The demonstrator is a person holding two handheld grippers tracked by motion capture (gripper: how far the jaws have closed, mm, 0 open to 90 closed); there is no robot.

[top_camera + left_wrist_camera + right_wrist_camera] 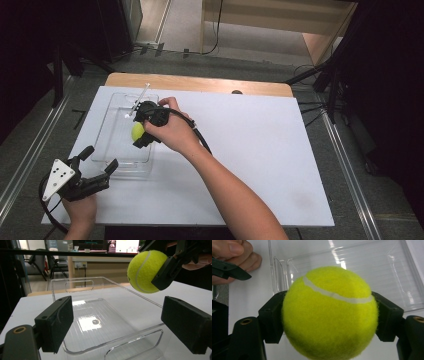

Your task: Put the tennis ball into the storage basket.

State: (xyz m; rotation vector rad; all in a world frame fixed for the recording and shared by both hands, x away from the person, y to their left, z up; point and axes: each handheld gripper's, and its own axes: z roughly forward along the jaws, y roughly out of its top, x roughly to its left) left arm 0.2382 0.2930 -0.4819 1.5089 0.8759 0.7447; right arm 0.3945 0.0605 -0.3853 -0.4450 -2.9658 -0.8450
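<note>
A yellow tennis ball (pixel 137 131) hangs over the clear plastic tray (pixel 117 150) at the table's left, and my right gripper (pixel 138 131) is shut on it. In the right gripper view the ball (pixel 329 315) sits squeezed between both black jaws, with the tray (pixel 374 270) below and beyond it. My left gripper (pixel 101 158) stands open at the tray's near left corner, holding nothing. In the left gripper view its jaws frame the tray's near end (pixel 100 322), while the ball (pixel 146 271) floats at the upper right above the tray.
The tray lies on a white board (pixel 260 150) over a wooden table. The board's right half is bare. The person's right forearm (pixel 225 190) crosses the middle from the bottom. Dark stands and cables surround the table.
</note>
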